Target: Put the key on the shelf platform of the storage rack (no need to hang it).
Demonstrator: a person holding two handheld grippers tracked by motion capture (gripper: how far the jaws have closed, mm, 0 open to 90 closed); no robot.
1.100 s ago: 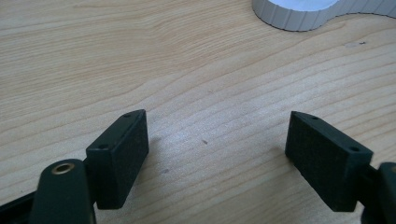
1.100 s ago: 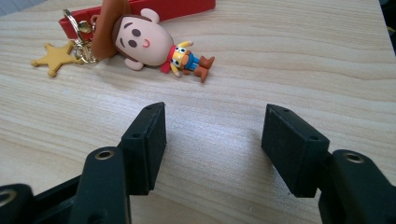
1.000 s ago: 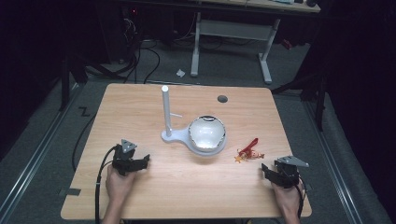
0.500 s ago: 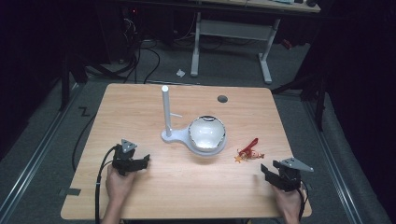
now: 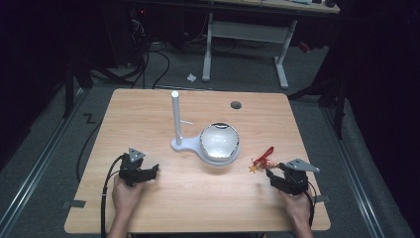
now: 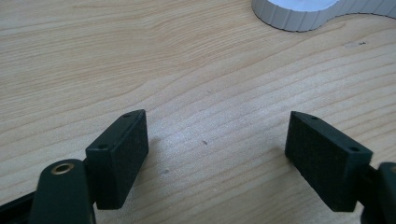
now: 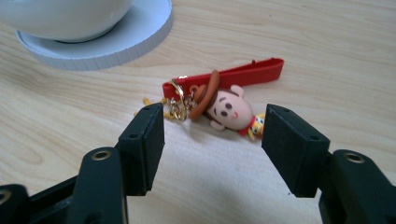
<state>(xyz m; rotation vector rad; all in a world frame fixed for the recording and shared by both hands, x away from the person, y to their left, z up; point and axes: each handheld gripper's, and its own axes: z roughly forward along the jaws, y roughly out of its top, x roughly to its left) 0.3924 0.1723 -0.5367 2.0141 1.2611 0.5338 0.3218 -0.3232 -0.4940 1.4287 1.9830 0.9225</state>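
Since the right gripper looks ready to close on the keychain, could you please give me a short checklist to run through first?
1. Right gripper jaws open: ok.
2. Cowboy figure keychain lined up between the jaws: ok, it lies just beyond the tips.
3. Red strap lying flat, not under the white stand base: ok.
4. Left gripper open and apart from the keychain: ok.
5. Jaws low enough to catch the figure: cannot tell.

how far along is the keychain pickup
Early. Nothing looks done: the keychain lies flat on the table beside the white stand. In hand: the right gripper is open, its fingers just short of the figure. Left: closing, lifting. The left gripper rests open over bare wood.
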